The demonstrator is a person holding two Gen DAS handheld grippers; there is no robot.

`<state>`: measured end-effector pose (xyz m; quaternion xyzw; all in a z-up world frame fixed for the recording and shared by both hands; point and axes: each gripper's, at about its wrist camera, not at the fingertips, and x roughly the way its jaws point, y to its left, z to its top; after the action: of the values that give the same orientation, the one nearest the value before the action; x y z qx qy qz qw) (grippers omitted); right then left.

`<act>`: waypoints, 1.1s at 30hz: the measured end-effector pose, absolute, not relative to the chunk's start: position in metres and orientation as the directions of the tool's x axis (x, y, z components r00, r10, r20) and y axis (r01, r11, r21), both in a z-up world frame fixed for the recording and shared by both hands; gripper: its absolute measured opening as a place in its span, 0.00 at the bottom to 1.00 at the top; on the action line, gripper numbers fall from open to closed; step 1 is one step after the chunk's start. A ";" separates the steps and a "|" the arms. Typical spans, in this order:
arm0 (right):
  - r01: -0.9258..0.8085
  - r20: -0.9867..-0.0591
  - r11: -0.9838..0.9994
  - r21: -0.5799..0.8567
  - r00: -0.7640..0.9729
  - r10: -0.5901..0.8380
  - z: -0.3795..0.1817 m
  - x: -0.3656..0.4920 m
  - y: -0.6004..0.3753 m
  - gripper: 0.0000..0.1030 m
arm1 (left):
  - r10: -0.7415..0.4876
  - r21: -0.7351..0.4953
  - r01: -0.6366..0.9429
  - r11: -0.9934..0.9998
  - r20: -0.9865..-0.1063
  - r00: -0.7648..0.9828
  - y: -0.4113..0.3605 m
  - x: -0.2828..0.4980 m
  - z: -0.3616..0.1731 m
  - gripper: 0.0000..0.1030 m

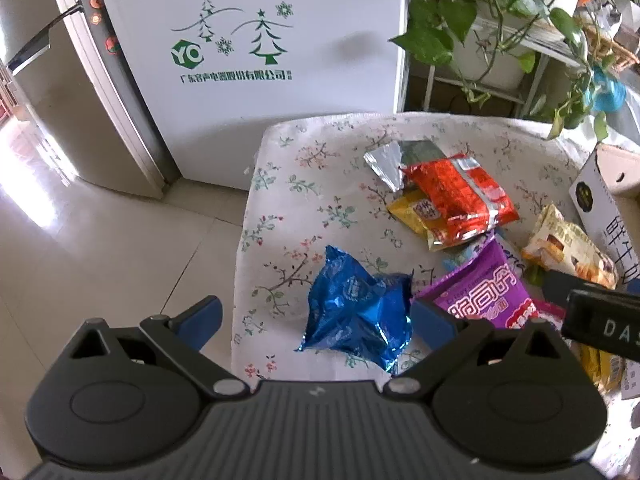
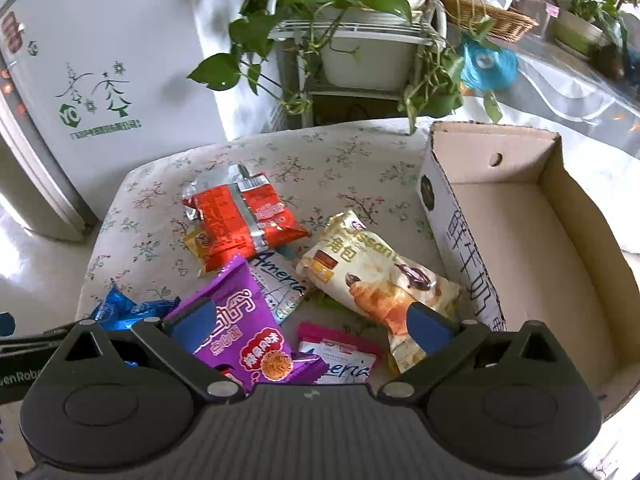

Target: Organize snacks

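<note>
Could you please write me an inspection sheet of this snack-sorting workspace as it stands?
Surface: table under a floral cloth.
Job's things: blue packet, red packet lying on a yellow packet, purple packet, croissant packet, all loose on the cloth; cardboard box at the right, nothing in it.
Clutter: silver wrapper behind the red packet.
Grippers: left gripper open over the blue packet; right gripper open above the pile.
Cables: nothing seen.
Surroundings: white fridge, potted vine, tiled floor.
</note>
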<state>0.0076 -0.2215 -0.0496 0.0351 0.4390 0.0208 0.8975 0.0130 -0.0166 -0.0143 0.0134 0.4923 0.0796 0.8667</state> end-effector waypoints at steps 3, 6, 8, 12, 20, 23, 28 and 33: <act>-0.026 -0.802 0.998 0.064 0.594 0.067 -0.051 0.009 -0.217 1.00 | 0.135 0.085 -0.124 0.989 -0.863 0.486 -0.018 0.015 -0.018 0.97; -0.038 -0.803 0.998 0.046 0.593 0.060 -0.051 0.008 -0.213 1.00 | 0.147 0.096 -0.128 0.987 -0.864 0.482 -0.020 0.016 -0.021 0.97; -0.041 -0.804 0.998 0.039 0.592 0.055 -0.051 0.008 -0.211 1.00 | 0.155 0.102 -0.136 0.986 -0.865 0.477 -0.020 0.016 -0.023 0.97; -0.034 -0.812 0.999 0.021 0.582 0.037 -0.053 0.008 -0.210 1.00 | 0.167 0.111 -0.146 0.983 -0.865 0.473 -0.022 0.017 -0.026 0.97; -0.027 -0.808 1.000 0.002 0.588 0.018 -0.053 0.007 -0.210 1.00 | 0.178 0.119 -0.150 0.981 -0.859 0.481 -0.025 0.017 -0.024 0.96; -0.025 -0.812 1.000 -0.002 0.583 0.013 -0.054 0.007 -0.210 1.00 | 0.187 0.132 -0.147 0.980 -0.857 0.480 -0.026 0.017 -0.024 0.96; -0.023 -0.812 1.000 -0.007 0.583 0.008 -0.054 0.007 -0.209 1.00 | 0.187 0.129 -0.151 0.980 -0.857 0.481 -0.026 0.017 -0.025 0.96; -0.024 -0.814 1.000 -0.008 0.581 0.007 -0.055 0.007 -0.208 1.00 | 0.187 0.128 -0.155 0.980 -0.859 0.477 -0.026 0.017 -0.026 0.96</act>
<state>0.0068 -0.2081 -0.0549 -0.0092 0.4576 0.0086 0.8891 0.0167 -0.0258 -0.0259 0.0163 0.5018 0.0995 0.8591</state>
